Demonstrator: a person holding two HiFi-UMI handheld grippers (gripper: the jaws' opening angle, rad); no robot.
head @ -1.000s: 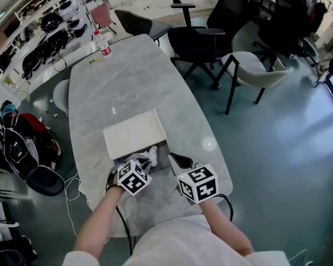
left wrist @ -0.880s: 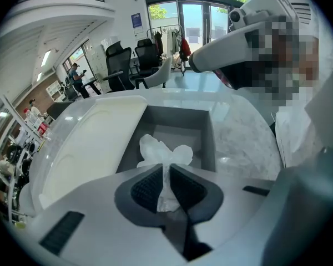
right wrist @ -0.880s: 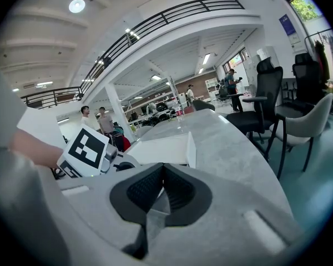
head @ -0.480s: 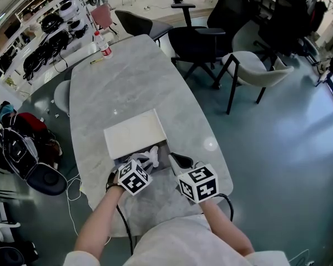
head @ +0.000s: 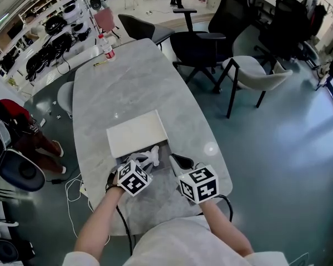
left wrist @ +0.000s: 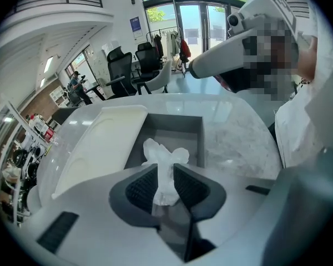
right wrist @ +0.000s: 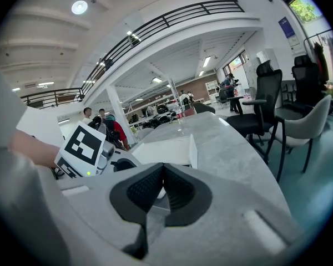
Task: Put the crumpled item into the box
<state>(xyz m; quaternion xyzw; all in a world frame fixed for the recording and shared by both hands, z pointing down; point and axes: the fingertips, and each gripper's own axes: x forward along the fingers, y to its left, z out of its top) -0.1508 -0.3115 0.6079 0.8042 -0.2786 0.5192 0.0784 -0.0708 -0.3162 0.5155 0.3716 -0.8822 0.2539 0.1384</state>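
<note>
The crumpled paper point(left wrist: 165, 155) sits above the near edge of the open grey box point(left wrist: 175, 131), its twisted stem clamped between the left gripper point(left wrist: 165, 170) jaws. It looks light, soft and easily torn, so that bunched stem seems the best hold. The right gripper point(right wrist: 162, 173) jaws are pressed together on nothing
</note>
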